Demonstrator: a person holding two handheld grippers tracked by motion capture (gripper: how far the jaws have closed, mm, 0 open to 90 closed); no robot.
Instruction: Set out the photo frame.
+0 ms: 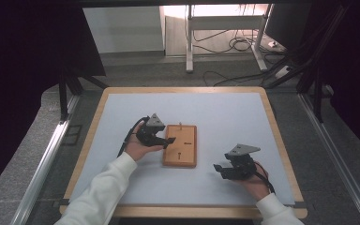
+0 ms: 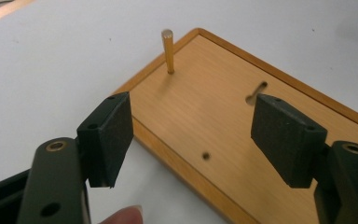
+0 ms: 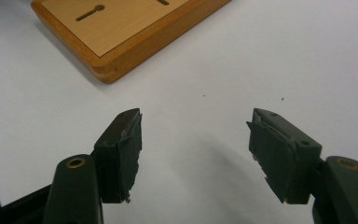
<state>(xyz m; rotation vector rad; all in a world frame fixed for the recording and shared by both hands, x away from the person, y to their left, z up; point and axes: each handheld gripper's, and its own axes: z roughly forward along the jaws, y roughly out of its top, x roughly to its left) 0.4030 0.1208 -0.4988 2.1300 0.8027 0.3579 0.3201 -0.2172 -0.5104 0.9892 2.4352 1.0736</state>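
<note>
wooden board (image 1: 180, 145), brass pin (image 2: 168, 50) upright in left gripper view, both grippers agape

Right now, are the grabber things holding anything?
No. The left gripper is open above the edge of the wooden board, gripping nothing. The right gripper is open too, over the bare white table.
</note>
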